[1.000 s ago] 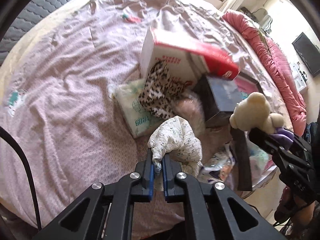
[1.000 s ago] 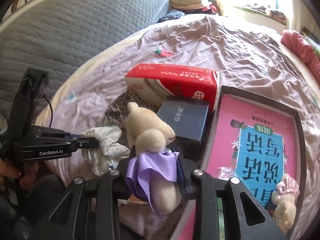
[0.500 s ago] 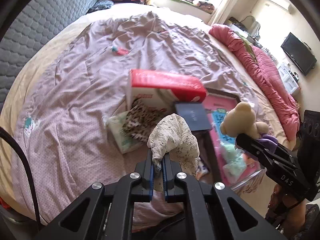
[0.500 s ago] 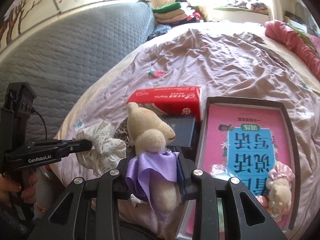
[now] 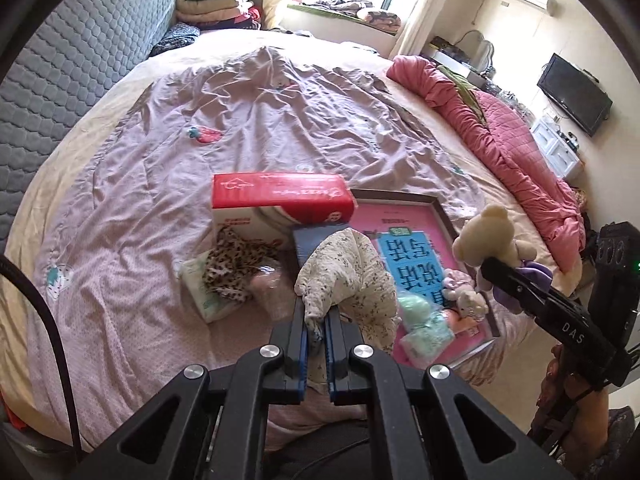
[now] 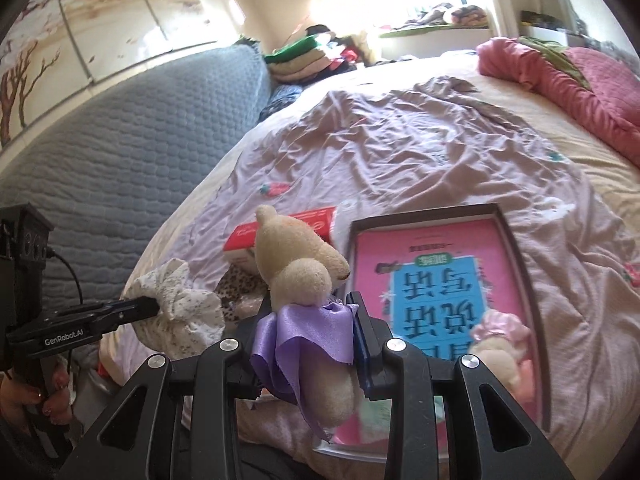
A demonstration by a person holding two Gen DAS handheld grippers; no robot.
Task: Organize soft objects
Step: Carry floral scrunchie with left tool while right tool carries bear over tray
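My left gripper [image 5: 316, 312] is shut on a white floral cloth scrunchie [image 5: 348, 276], lifted above the bed's near edge. In the right wrist view that same scrunchie [image 6: 180, 304] hangs from the left gripper [image 6: 154, 306] at the lower left. The right gripper [image 6: 310, 312] is shut on a cream teddy bear [image 6: 298, 264] wearing a purple satin skirt, held upright in the air. From the left wrist view the bear [image 5: 490, 236] and the right gripper [image 5: 490, 266] appear at the right. A leopard-print scrunchie [image 5: 236, 260] lies on the bed beside a red and white box [image 5: 280, 196].
A dark tray with a pink and blue lining [image 6: 516, 248] holds a small pink-capped bear [image 6: 496, 344] and a mint soft item [image 5: 424, 320]. A dark blue box [image 5: 310, 240], a tissue pack [image 5: 200, 284], a rumpled lilac sheet [image 5: 280, 120], a red quilt [image 5: 516, 144] and a grey padded headboard [image 6: 120, 160] surround them.
Both grippers have risen from the bed with their loads; the pile and tray now sit lower and farther off. The right gripper also rolled and shifted sideways.
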